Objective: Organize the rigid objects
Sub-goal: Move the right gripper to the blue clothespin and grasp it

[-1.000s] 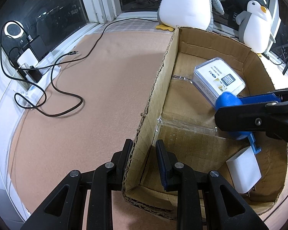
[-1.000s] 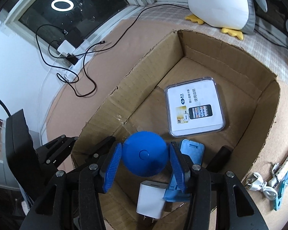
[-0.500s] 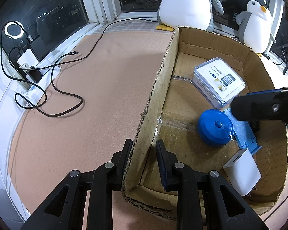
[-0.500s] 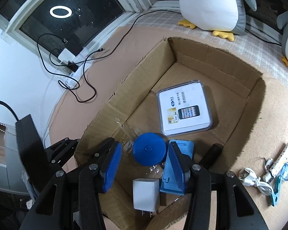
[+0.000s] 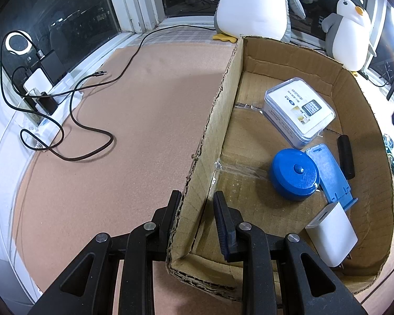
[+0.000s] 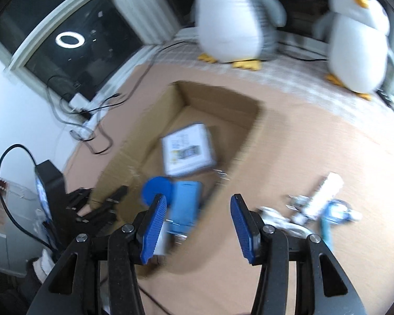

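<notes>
From my left wrist camera, the case (image 5: 299, 112) in the box (image 5: 224, 120) carries a printed label with a phone picture, but I cannot read its writing. My left gripper (image 5: 195, 211) straddles the box's near wall, one finger outside and one inside; the outer touches the cardboard, the inner stands just off it. On the box floor lie a blue puck (image 5: 294, 173), a blue stand (image 5: 329, 174), a black stick (image 5: 346, 156) and a white charger (image 5: 331, 238). From my right wrist camera, blurred, my right gripper (image 6: 198, 227) hangs wide apart and empty above the box's (image 6: 155, 131) right wall, with the puck (image 6: 156, 187) and stand (image 6: 185, 204) below and small items (image 6: 320, 204) on the table (image 6: 315, 136).
</notes>
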Motion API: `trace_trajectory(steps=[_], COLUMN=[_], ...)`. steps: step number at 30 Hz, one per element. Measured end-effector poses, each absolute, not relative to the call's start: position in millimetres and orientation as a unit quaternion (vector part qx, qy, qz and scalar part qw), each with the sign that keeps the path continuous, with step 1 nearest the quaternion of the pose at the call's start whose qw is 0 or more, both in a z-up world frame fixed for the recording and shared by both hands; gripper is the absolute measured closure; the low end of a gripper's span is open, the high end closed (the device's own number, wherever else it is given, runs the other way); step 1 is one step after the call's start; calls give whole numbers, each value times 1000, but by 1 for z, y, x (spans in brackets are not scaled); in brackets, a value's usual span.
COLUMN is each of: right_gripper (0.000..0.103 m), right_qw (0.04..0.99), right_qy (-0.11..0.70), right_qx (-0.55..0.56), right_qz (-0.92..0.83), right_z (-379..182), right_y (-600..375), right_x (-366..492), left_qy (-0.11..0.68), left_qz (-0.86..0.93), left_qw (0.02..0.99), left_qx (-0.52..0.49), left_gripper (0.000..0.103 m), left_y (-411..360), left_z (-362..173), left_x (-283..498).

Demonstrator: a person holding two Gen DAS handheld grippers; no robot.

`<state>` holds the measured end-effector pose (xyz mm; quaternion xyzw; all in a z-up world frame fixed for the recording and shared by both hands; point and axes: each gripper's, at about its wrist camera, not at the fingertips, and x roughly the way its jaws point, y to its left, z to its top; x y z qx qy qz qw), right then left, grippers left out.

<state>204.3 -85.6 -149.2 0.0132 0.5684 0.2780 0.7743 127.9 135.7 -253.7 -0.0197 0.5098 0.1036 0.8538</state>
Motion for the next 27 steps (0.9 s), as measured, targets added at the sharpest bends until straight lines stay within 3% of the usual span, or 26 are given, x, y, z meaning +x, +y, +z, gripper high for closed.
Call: trace_trajectory(steps=[12,15,19,27], right_gripper=[56,57,66,70], right_qw=[787,784,778,774], right_qy=[590,595,602,601], right_qx=[33,3,-32,-86], right_qz=[178,176,177,180], right_z=[-179,-189,-203,-214], right_y=[-202,-206,-206,-190], right_x=[212,209,205,203], left_qy=[510,510,512,512], left_qz=[104,105,105,105], left_qw=[853,853,853,853], left_qx=[-18,-18,-17,-17], left_gripper=[77,77,77,77], left_y=[136,136,136,136], left_z=[-254,-253,-253,-253], left_x=[129,129,129,129])
